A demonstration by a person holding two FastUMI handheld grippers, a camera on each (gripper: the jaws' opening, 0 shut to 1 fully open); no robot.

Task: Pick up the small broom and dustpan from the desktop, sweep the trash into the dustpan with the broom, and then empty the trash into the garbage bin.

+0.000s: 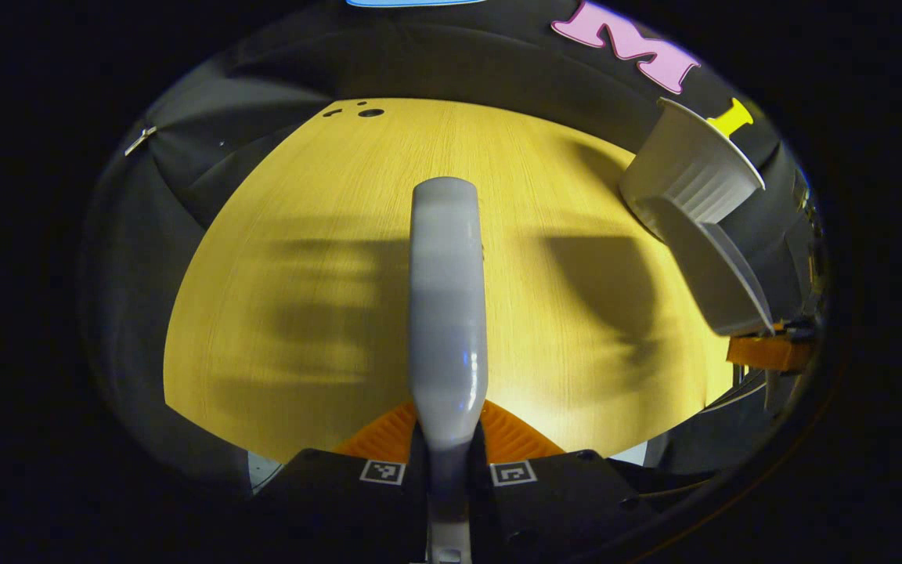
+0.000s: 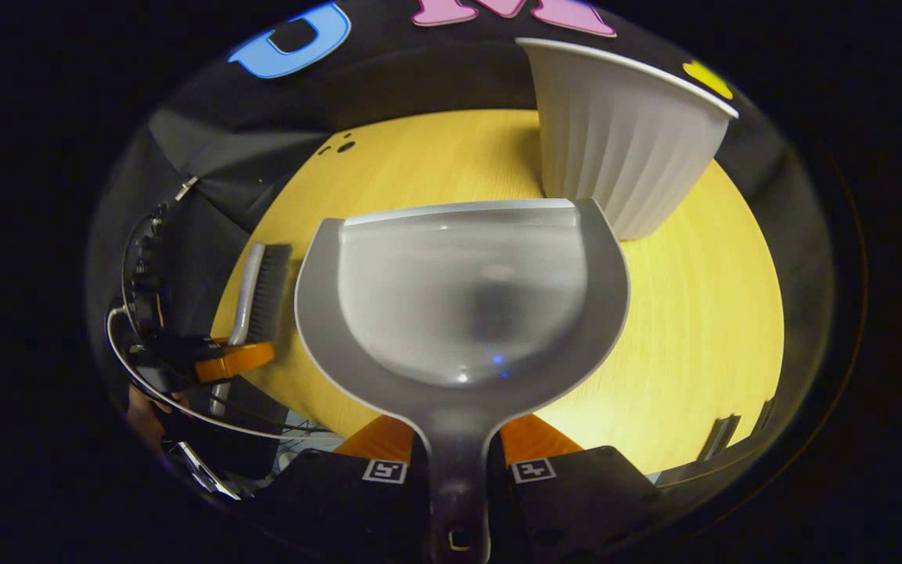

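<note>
In the left gripper view my left gripper [image 1: 449,435] is shut on the grey handle of the small broom [image 1: 448,313], which points forward over the wooden table [image 1: 302,235]. In the right gripper view my right gripper [image 2: 457,439] is shut on the handle of the grey dustpan [image 2: 459,305]; its scoop looks bare. The pan's front lip is close to the white ribbed garbage bin [image 2: 623,133]. At the left of that view is the broom [image 2: 259,294], bristles toward the pan, held by the left gripper [image 2: 232,360]. The left gripper view has the dustpan [image 1: 713,274] tilted beside the bin [image 1: 690,176].
Small dark holes [image 1: 370,112] mark the table's far left corner. Black cloth walls close in behind and to the left. Shadows of both tools fall on the table's middle. A cable [image 2: 185,415] loops under the left gripper by the table's near edge.
</note>
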